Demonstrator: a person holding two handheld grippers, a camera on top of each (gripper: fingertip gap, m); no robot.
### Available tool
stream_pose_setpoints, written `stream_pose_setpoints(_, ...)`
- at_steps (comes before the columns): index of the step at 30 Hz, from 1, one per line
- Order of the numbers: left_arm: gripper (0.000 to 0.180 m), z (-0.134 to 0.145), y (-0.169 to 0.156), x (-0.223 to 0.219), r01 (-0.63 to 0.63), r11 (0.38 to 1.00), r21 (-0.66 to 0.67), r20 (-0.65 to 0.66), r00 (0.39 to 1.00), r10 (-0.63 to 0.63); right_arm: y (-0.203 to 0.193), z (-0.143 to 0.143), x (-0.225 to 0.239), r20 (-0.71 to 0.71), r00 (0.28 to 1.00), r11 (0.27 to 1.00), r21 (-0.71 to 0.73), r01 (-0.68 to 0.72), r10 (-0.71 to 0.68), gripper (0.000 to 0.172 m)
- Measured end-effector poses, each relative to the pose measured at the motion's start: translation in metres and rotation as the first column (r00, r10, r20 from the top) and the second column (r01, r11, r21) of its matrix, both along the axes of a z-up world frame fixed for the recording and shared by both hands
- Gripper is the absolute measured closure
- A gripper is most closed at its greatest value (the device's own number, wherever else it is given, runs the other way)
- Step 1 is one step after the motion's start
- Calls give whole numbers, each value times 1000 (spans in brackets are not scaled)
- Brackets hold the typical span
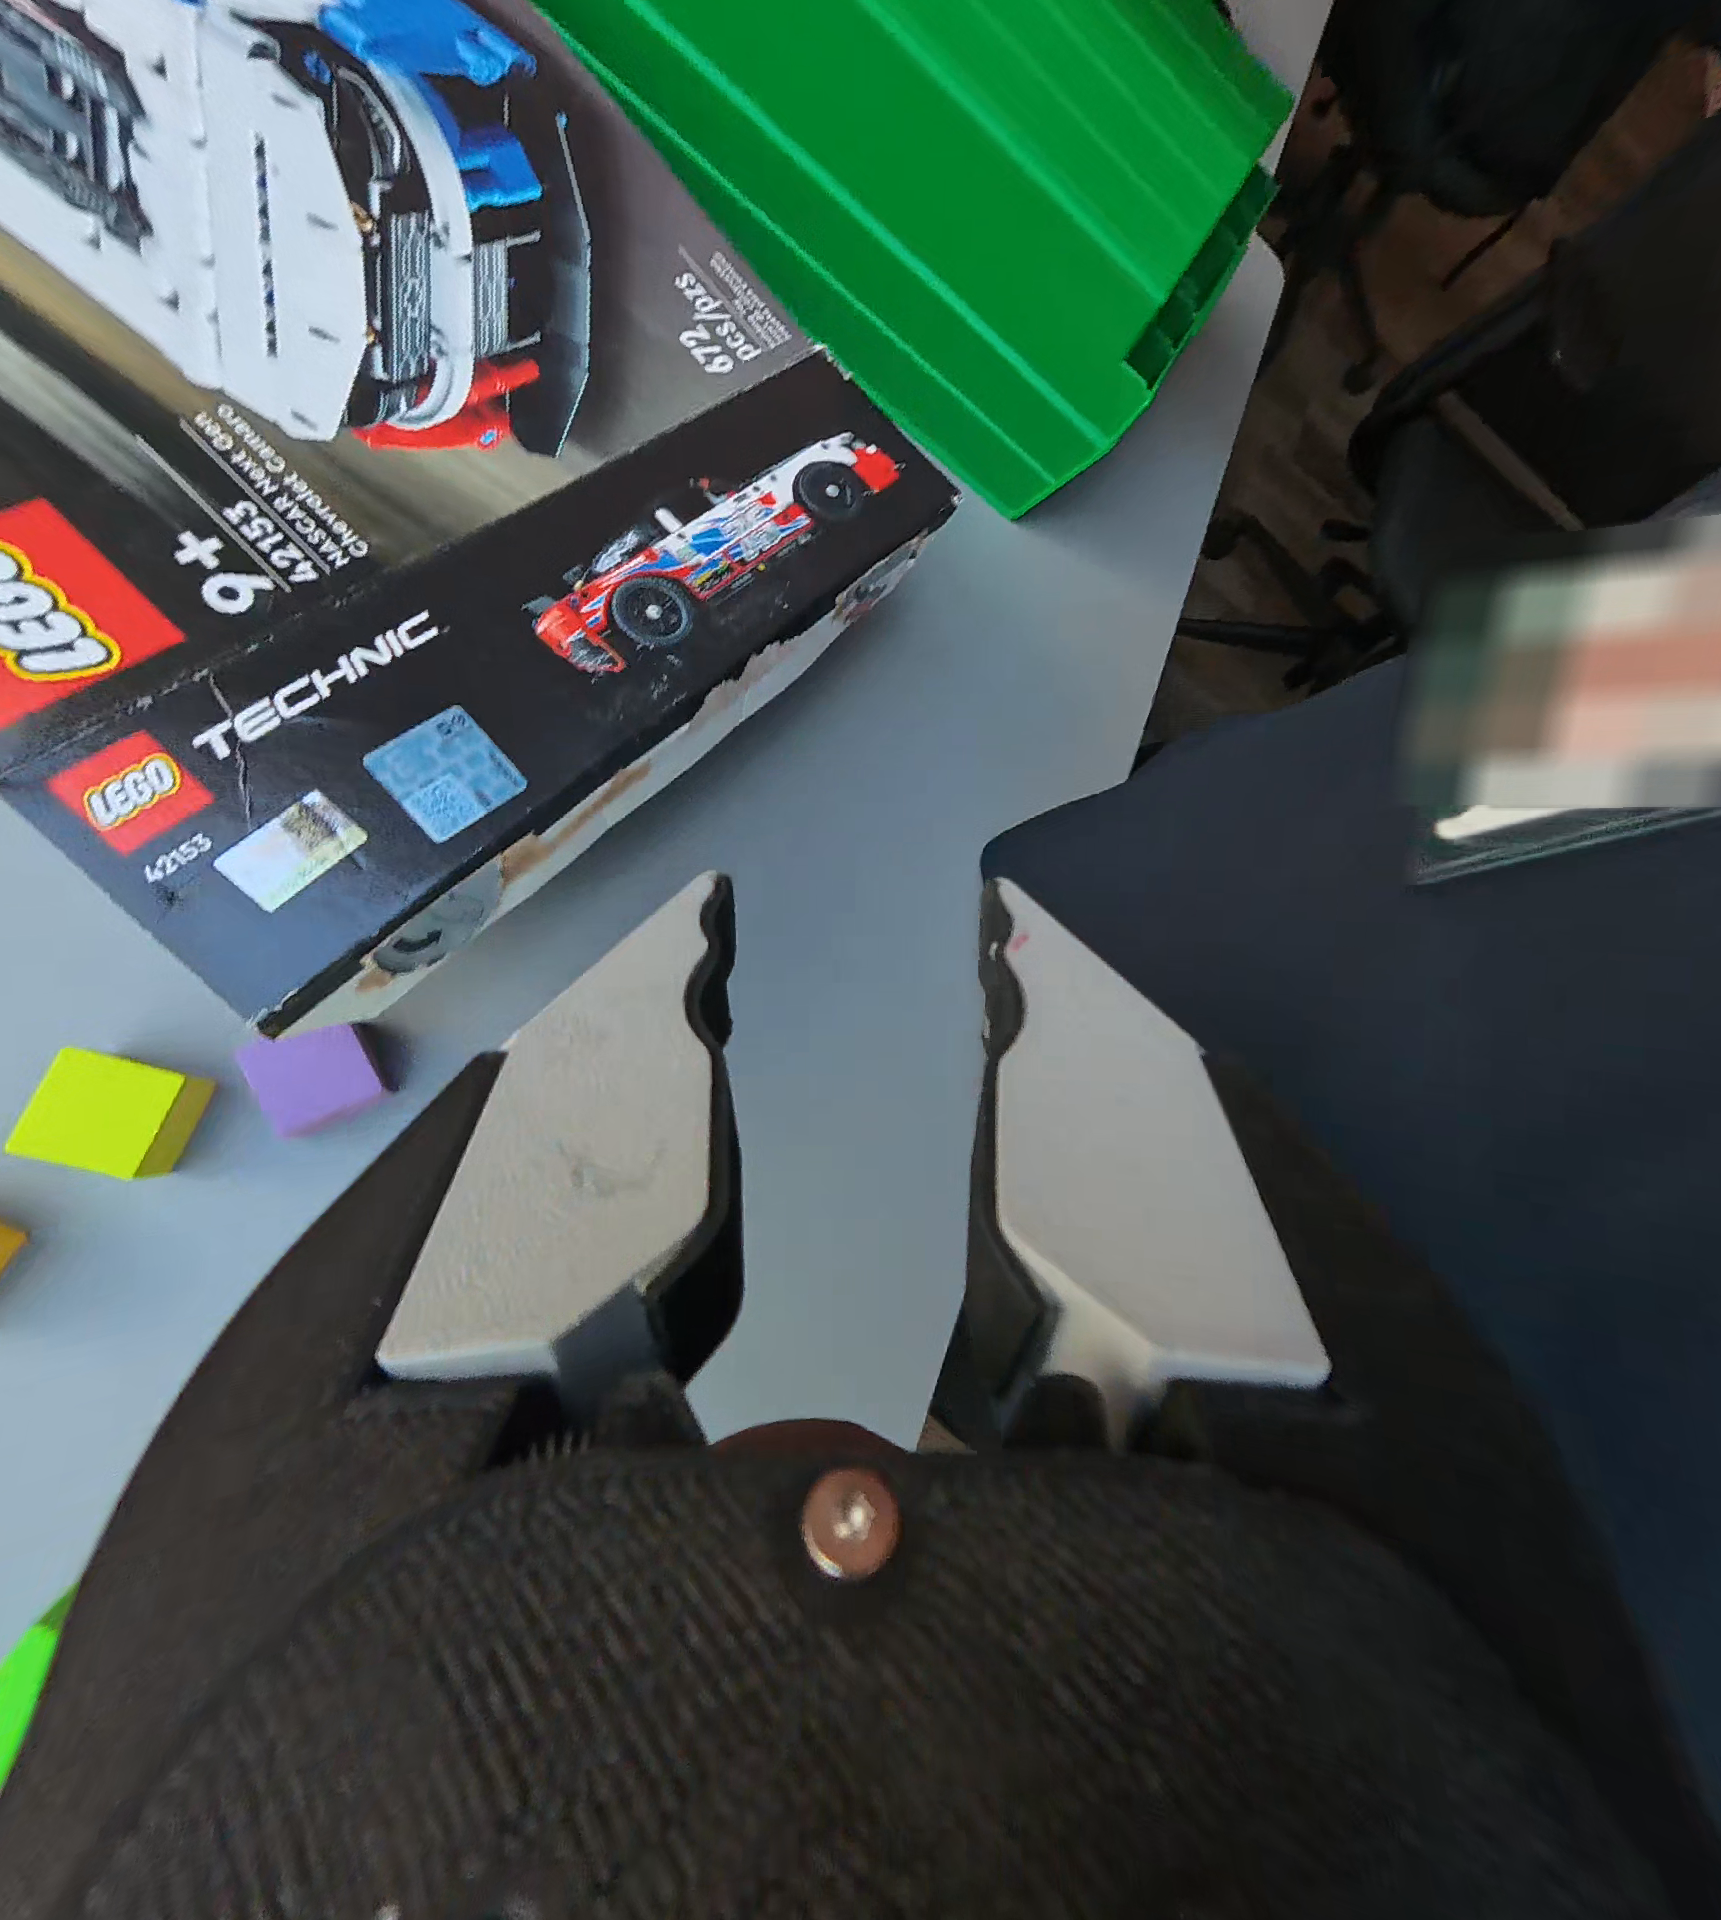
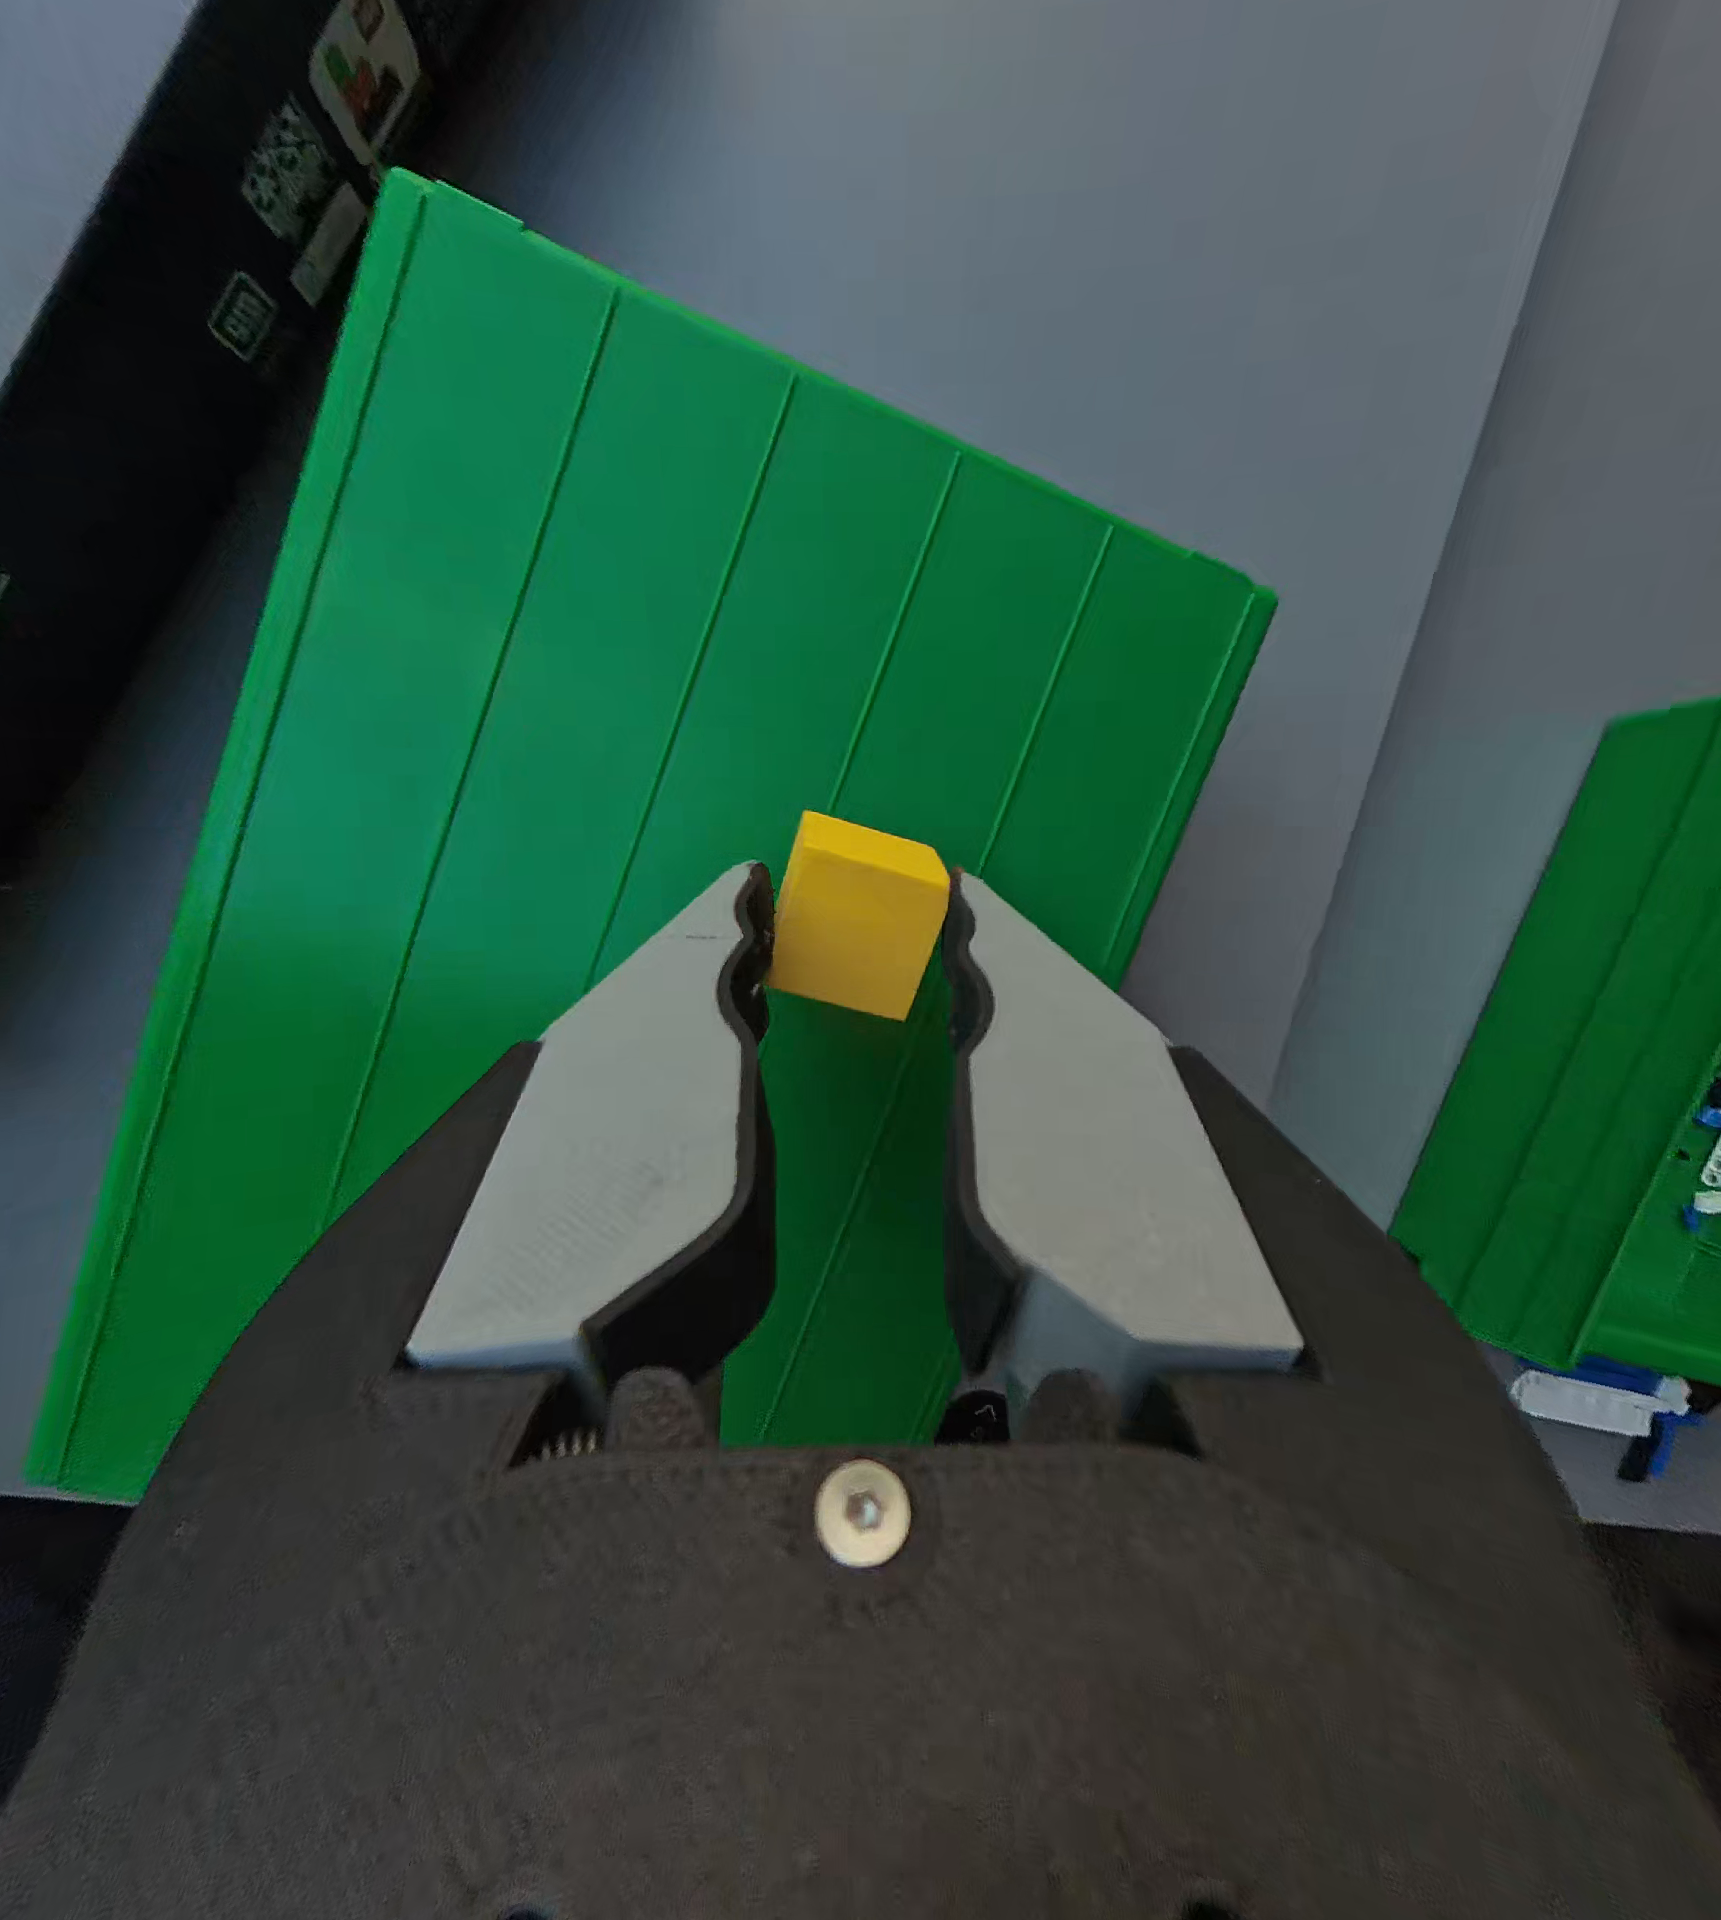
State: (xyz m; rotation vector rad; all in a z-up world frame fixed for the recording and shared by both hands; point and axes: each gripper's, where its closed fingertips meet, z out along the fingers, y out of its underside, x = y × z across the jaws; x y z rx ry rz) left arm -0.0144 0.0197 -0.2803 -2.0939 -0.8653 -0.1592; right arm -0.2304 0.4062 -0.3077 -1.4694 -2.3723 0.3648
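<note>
Block (image 2: 856,914), yellow, sits pinched in my right tool (image 2: 854,935) above the green tray (image 2: 523,831), while my left tool (image 1: 856,966) hangs spread and bare over the counter (image 1: 835,727) beside loose blocks.

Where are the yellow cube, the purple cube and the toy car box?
yellow cube (image 2: 851,920), right wrist view, front face.
purple cube (image 1: 310,1075), left wrist view, top face.
toy car box (image 1: 482,665), left wrist view, black side panel.

On table (image 1: 887,727): box (image 1: 482,665) left of tray (image 1: 939,208), perhaps touching; cubes (image 1: 316,1075) just before box. Cube (image 2: 856,914) between right gripper (image 2: 854,925) pads, above tray (image 2: 627,727); second tray (image 2: 1666,1039) right.
</note>
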Motion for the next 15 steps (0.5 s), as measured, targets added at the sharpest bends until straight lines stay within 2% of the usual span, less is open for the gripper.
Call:
stream_pose_setpoints(5,133,-10,-18,-2,-54,997,-49,4,999,54,6,-13,4,82,994,996,-41,77,-73,140)
stream_pose_setpoints(9,129,-20,-39,-3,-100,990,-99,5,995,102,7,-6,5,61,995,994,-59,88,-84,137)
stream_pose_setpoints(12,129,-31,-71,-9,-169,970,-173,-7,985,171,5,7,9,28,996,992,-87,89,-87,136)
stream_pose_setpoints(15,129,-48,-118,-21,-284,917,-279,0,955,295,3,21,16,-11,995,987,-133,94,-97,136)
